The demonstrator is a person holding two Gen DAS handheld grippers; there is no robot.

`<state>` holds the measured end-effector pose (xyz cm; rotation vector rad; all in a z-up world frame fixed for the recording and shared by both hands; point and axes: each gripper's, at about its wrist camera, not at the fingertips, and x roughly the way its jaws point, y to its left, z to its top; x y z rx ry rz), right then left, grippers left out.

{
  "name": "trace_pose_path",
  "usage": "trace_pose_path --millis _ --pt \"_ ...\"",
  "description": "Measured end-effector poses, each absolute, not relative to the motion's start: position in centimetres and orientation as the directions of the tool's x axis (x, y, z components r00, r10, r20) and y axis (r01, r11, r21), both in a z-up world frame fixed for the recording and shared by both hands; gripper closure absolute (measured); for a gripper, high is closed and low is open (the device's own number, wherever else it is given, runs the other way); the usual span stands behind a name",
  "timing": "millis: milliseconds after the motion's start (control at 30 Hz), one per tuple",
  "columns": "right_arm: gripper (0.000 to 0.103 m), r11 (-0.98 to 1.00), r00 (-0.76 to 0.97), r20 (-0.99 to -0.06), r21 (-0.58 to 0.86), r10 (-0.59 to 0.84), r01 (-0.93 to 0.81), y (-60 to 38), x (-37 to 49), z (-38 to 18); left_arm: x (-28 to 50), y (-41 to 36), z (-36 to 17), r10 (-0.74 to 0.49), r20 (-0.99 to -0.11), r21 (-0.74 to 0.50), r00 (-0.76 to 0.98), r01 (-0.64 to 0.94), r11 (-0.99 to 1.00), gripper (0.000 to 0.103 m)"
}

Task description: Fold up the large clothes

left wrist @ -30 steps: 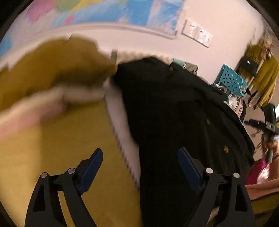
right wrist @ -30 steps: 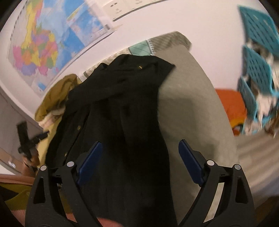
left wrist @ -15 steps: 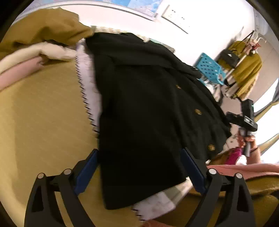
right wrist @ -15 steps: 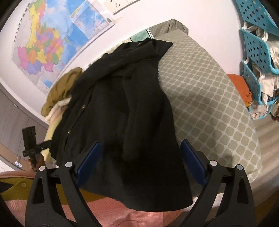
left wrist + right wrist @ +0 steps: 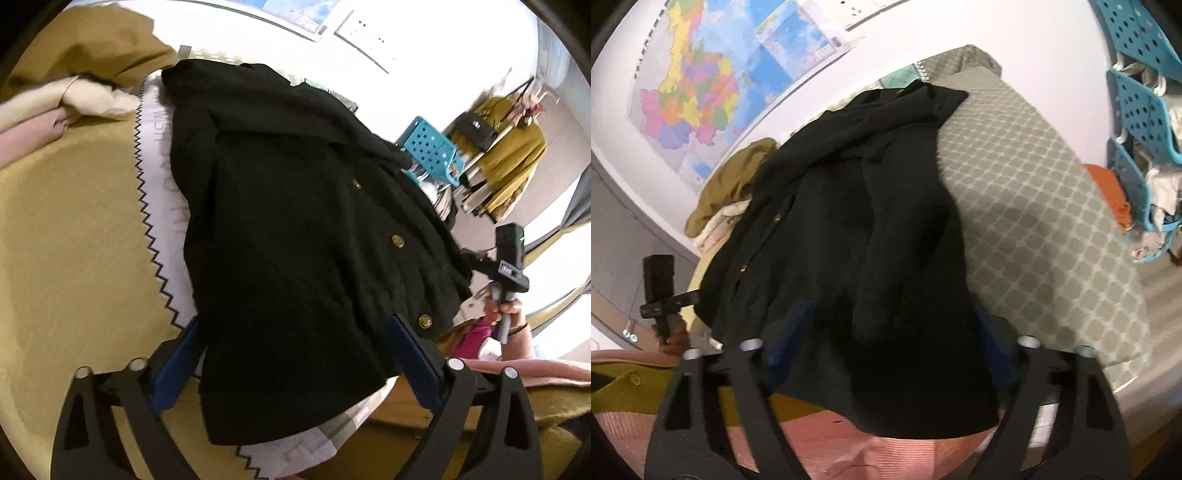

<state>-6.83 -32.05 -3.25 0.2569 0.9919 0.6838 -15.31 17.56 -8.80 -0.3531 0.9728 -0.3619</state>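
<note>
Mustard fabric fills the left of the left wrist view, the yellow bedspread point(image 5: 74, 229), with a heap of olive, cream and pink clothes point(image 5: 74, 74) piled at its far left corner. Moving right, a white cloth with a black zigzag edge point(image 5: 159, 177) runs beside the black coat point(image 5: 288, 236), which lies spread down the middle, gold buttons point(image 5: 398, 241) showing along its right half. The left gripper point(image 5: 291, 362) hangs over the coat's near hem, jaws spread wide, one blue pad at each side of the hem, clamping nothing. Further right, a blue perforated basket point(image 5: 432, 151) and a mustard garment on a rack point(image 5: 509, 155) stand by the wall. Over in the right wrist view, a coloured map point(image 5: 694, 96) hangs far left, the coat point(image 5: 857, 229) lies across the centre, and a grey patterned cushion point(image 5: 1034, 206) sits to its right. The right gripper point(image 5: 886, 350) is splayed apart too, pads flanking the coat's near edge, not pinching it.
</note>
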Motion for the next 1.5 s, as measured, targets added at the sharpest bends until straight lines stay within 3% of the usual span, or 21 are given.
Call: trace_pose_path --millis 33,67,100,167,233,267,400,433,467,500,567,767,1000,1233,1500 --pt "0.054 0.757 0.352 -0.677 0.507 0.646 -0.413 -32.0 -6.9 -3.4 -15.2 17.4 -8.7 -0.444 -0.737 -0.441 0.509 0.136 0.887 0.047" --pt "0.065 0.734 0.332 -0.662 0.538 0.672 -0.415 -32.1 -6.8 -3.5 -14.9 17.3 -8.8 -0.436 -0.747 -0.439 0.501 0.120 0.890 0.076" --pt "0.070 0.701 0.312 -0.632 0.580 0.709 -0.416 -32.2 -6.9 -3.4 -14.6 17.3 -8.8 -0.438 -0.751 -0.449 0.494 0.103 0.887 0.084" --pt "0.068 0.688 0.314 -0.618 0.582 0.721 -0.434 -32.2 -7.1 -3.1 -14.6 17.0 -8.3 -0.428 -0.746 -0.439 0.511 0.106 0.892 0.085" --pt "0.038 0.712 0.320 -0.640 0.578 0.698 -0.398 -32.6 -6.9 -3.5 -14.5 17.1 -8.7 -0.447 -0.749 -0.457 0.489 0.107 0.883 0.077" --pt "0.034 0.690 0.300 -0.624 0.610 0.721 -0.389 -32.8 -6.8 -3.9 -14.3 17.4 -9.1 -0.466 -0.751 -0.480 0.468 0.096 0.872 0.056" --pt "0.033 0.672 0.303 -0.602 0.622 0.738 -0.402 -32.8 -6.9 -4.0 -14.1 17.4 -9.4 -0.495 -0.725 -0.515 0.478 0.101 0.851 0.046" --pt "0.045 0.669 0.302 -0.599 0.623 0.741 -0.405 -32.6 -6.9 -4.0 -14.0 17.2 -9.4 -0.487 -0.727 -0.507 0.483 0.100 0.856 0.047" --pt "0.057 0.660 0.286 -0.598 0.636 0.749 -0.399 -32.3 -6.8 -4.3 -13.8 16.9 -9.4 -0.475 -0.731 -0.498 0.490 0.094 0.862 0.064" --pt "0.071 0.631 0.250 -0.583 0.669 0.773 -0.392 -32.0 -6.7 -4.7 -13.7 16.8 -9.5 -0.470 -0.733 -0.499 0.491 0.080 0.863 0.089" --pt "0.078 0.620 0.250 -0.569 0.680 0.783 -0.393 -31.3 -6.9 -4.6 -13.5 17.1 -9.7 -0.471 -0.727 -0.515 0.499 0.058 0.855 0.094" --pt "0.084 0.471 0.337 -0.343 0.754 0.877 -0.458 -32.8 -8.9 1.1 -15.9 18.9 -4.1 -0.470 -0.608 -0.547 0.640 0.091 0.832 0.095" --pt "0.090 0.366 0.354 -0.176 0.715 0.919 -0.596 -32.9 -13.0 6.9 -19.4 20.9 0.3 -0.479 -0.508 -0.580 0.716 0.127 0.805 0.095" --pt "0.090 0.414 0.332 -0.279 0.780 0.901 -0.470 -33.0 -12.2 2.4 -18.3 22.2 -3.7 -0.495 -0.565 -0.639 0.660 0.029 0.768 0.095" --pt "0.090 0.432 0.363 -0.270 0.745 0.892 -0.508 -32.1 -10.4 5.9 -16.2 23.4 -1.4 -0.499 -0.555 -0.627 0.666 0.059 0.777 0.094"
